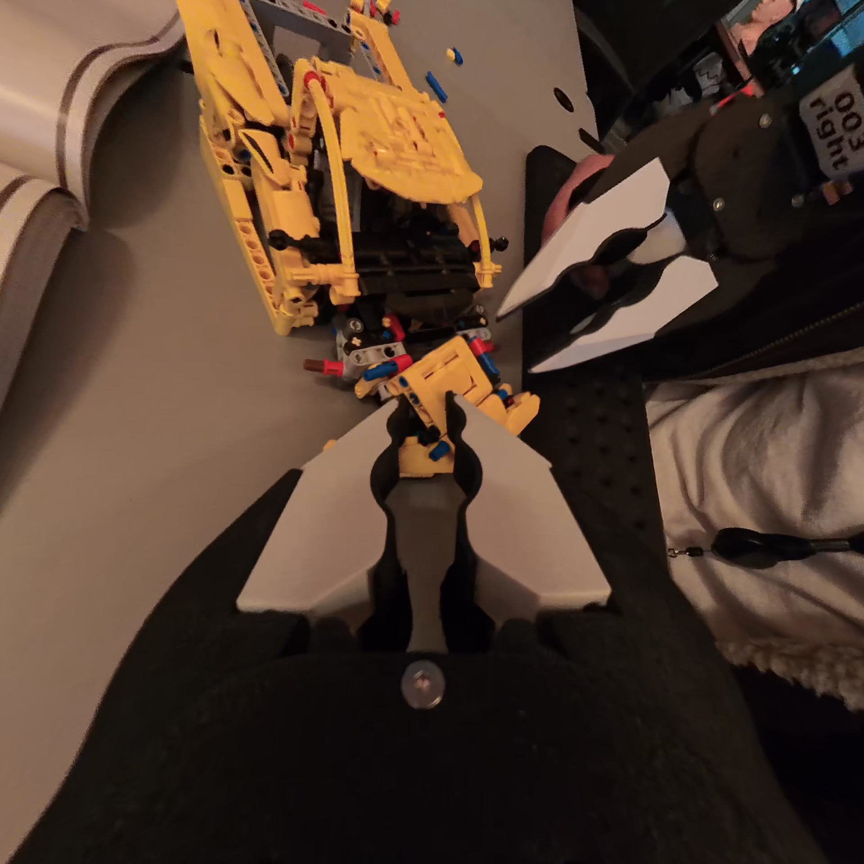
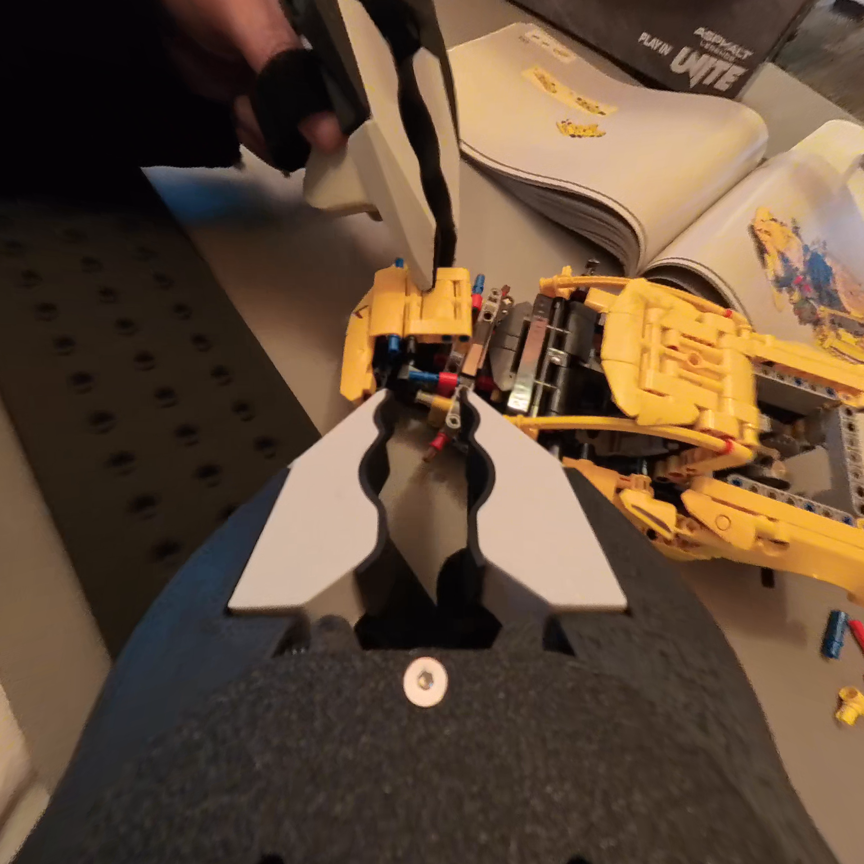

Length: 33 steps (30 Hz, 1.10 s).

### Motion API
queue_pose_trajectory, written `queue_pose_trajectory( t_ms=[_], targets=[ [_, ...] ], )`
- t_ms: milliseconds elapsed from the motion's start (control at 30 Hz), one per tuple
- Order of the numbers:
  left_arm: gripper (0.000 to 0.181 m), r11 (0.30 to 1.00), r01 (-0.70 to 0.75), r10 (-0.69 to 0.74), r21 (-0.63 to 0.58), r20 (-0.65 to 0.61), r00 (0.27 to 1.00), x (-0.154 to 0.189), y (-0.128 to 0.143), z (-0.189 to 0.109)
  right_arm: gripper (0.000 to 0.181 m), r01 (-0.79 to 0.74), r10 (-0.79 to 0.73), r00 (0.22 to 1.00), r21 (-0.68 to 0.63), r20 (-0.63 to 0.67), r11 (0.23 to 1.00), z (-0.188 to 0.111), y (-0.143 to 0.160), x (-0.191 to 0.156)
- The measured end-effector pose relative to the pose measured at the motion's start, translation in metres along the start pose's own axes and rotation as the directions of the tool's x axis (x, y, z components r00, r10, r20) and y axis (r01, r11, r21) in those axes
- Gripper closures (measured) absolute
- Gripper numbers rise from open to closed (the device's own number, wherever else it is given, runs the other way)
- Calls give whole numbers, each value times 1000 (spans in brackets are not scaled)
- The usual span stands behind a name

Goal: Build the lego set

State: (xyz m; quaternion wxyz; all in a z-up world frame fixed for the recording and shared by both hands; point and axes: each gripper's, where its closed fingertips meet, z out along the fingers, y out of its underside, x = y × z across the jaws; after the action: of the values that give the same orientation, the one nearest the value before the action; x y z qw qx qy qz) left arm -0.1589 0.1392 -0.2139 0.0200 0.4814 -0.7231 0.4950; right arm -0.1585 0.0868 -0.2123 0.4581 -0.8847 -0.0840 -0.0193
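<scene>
Left gripper point(image 1: 423, 406) clamped on yellow nose module point(image 1: 449, 374), car body point(image 1: 355, 187) just beyond; right gripper point(image 2: 428, 402) apart, nearer its pins.

Both grippers same build: left gripper point(image 1: 423, 411) and right gripper point(image 2: 423, 406) have black grainy bodies, pale grey wedge fingers point(image 1: 509, 509) with wavy black inner pads, one silver hex screw point(image 2: 425, 686) centred. White label point(image 1: 830, 126) on right unit. Person wears cream fleece point(image 1: 757, 491), dark zipped jacket point(image 1: 771, 327).
</scene>
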Motion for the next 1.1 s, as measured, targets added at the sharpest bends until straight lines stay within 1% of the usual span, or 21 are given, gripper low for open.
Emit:
queue_pose_trajectory(
  t_ms=[67, 133, 200, 333, 433, 467, 500, 600, 667, 767, 833, 867, 900, 933, 967, 1033, 1100],
  targets=[
    [164, 1000, -16, 16, -11, 18, 1000, -2, 2, -4, 154, 3, -2, 1000, -35, 4, 999, 6, 2, 0],
    [164, 1000, -14, 15, -23, 16, 1000, -3, 3, -6, 158, -6, 5, 1000, -63, -13, 998, 11, 4, 4],
    [163, 1000, -6, 7, -13, 37, 999, -6, 1, -6, 160, -47, 47, 999, -75, -6, 996, 14, 3, 3],
    [161, 1000, -14, 14, -2, 58, 998, -5, 2, -4, 154, -163, 164, 986, -69, 9, 984, 15, -1, 1],
    [160, 1000, -16, 16, 3, 63, 998, -5, 1, -2, 153, -232, 231, 973, -63, -20, 971, 15, -6, 3],
    [160, 1000, -16, 16, 6, 63, 998, -5, 1, -2, 154, -239, 236, 970, -85, -52, 967, 16, -3, 5],
    [160, 1000, -16, 15, 9, 63, 998, -5, 1, -2, 156, -226, 219, 973, -115, -65, 967, 19, 1, 4],
    [160, 1000, -23, 22, 15, 63, 998, -4, 1, -1, 158, -151, 137, 985, -131, -107, 980, 19, 2, 4],
    [160, 999, -29, 28, 16, 65, 998, -4, 1, 0, 159, -102, 87, 991, -144, -104, 984, 18, 1, 4],
    [159, 999, -33, 32, 15, 64, 997, -4, 1, 0, 159, -48, 39, 997, -149, -59, 988, 17, 1, 2],
    [158, 999, -33, 33, 13, 60, 998, -3, 2, 0, 159, 18, -20, 1000, -139, -7, 990, 16, 2, 0],
    [157, 999, -35, 34, 12, 57, 998, -3, 2, 1, 159, 64, -61, 998, -138, 22, 988, 16, 3, -1],
    [155, 999, -34, 34, 9, 53, 998, -3, 3, 1, 159, 147, -142, 989, -129, 45, 981, 15, 4, -1],
    [155, 999, -33, 33, 8, 49, 998, -2, 3, 2, 158, 198, -192, 980, -123, 58, 972, 14, 5, -1],
    [155, 999, -35, 34, 8, 47, 998, -1, 3, 2, 158, 217, -210, 975, -118, 68, 969, 14, 5, -1],
    [155, 999, -39, 39, 8, 50, 998, -1, 3, 2, 158, 205, -199, 978, -112, 64, 972, 12, 5, 2],
    [155, 999, -40, 39, 9, 52, 998, -1, 3, 2, 158, 91, -86, 995, -120, 51, 989, 9, 5, 1]
  ],
)
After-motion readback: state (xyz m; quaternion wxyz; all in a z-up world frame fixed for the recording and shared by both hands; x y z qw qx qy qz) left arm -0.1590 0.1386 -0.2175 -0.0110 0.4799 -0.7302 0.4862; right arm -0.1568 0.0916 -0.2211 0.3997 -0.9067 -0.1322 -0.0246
